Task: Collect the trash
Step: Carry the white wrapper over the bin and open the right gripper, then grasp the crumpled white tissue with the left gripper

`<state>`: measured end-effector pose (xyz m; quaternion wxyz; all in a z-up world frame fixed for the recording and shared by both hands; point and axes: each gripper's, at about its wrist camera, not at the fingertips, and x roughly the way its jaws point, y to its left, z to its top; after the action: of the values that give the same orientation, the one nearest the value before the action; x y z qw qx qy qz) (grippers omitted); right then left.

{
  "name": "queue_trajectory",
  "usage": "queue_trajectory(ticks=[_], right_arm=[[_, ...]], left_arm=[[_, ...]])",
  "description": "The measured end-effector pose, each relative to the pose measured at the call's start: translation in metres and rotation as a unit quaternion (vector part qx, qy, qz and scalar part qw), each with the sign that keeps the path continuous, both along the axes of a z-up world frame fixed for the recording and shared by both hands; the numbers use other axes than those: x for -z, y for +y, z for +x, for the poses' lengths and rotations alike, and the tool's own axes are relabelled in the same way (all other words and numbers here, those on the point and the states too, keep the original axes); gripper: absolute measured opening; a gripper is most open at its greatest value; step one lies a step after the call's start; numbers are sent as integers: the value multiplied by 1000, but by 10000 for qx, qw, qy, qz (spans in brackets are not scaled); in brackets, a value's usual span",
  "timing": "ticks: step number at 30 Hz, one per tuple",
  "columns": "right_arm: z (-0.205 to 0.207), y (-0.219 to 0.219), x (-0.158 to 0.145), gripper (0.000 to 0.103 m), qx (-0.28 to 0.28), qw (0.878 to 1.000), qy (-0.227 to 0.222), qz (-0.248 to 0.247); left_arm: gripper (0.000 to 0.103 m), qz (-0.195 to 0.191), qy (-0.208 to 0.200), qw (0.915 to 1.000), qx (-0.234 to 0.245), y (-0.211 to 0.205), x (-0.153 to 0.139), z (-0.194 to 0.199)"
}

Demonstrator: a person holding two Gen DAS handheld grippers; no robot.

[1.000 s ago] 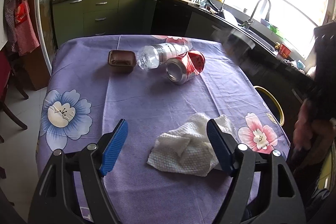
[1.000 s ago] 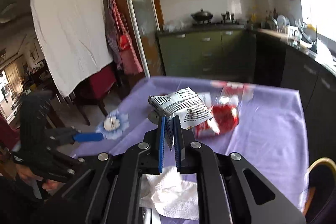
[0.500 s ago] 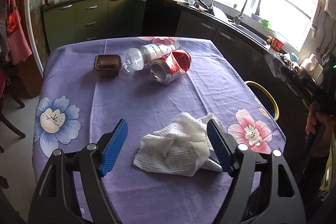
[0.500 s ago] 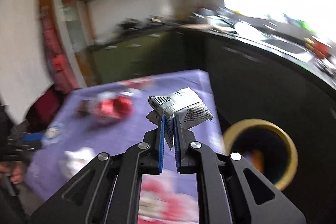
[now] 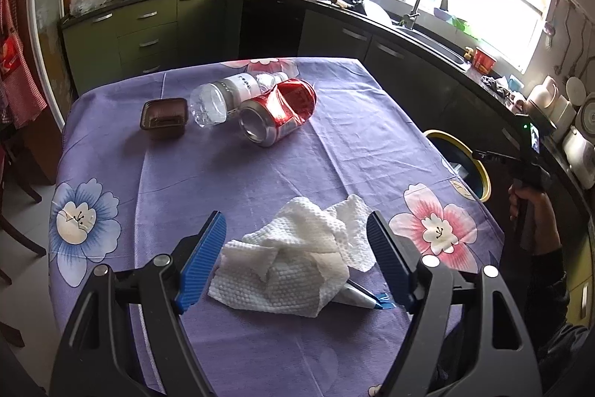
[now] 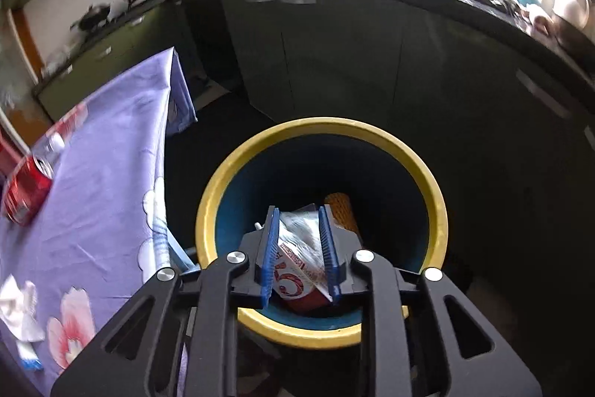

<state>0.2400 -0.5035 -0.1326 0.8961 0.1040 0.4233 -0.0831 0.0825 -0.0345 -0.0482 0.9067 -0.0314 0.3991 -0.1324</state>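
Binned: wrapper [image 6: 297,263] in bin [image 6: 440,211], right gripper [image 6: 299,259] parted. Left: towel [image 5: 293,263], can [image 5: 279,112], bottle [image 5: 227,93], tray [image 5: 163,118]; left gripper [image 5: 295,263] wide, empty.

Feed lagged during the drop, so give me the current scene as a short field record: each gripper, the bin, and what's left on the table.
left gripper: jaws open, either side of the white paper towel
right gripper: jaws open, above the yellow-rimmed bin
wrapper: seen between the right jaws, inside the bin opening; contact unclear
bin contents: an orange item also inside
left on table: paper towel, crushed red can, clear plastic bottle, brown tray
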Motion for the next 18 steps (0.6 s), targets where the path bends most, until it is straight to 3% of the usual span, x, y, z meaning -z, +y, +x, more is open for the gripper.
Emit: queue_trajectory(ticks=[4, 8, 18], right_arm=[[-28, 9, -12, 27, -78, 9995, -259, 132], [-70, 38, -37, 41, -327, 9968, -661, 307], [-137, 73, -37, 42, -634, 9931, -775, 611]], left_arm=[[78, 27, 29, 10000, 73, -5, 2, 1], [78, 107, 138, 9996, 206, -13, 11, 5], [77, 522, 670, 9910, 1036, -52, 46, 38]])
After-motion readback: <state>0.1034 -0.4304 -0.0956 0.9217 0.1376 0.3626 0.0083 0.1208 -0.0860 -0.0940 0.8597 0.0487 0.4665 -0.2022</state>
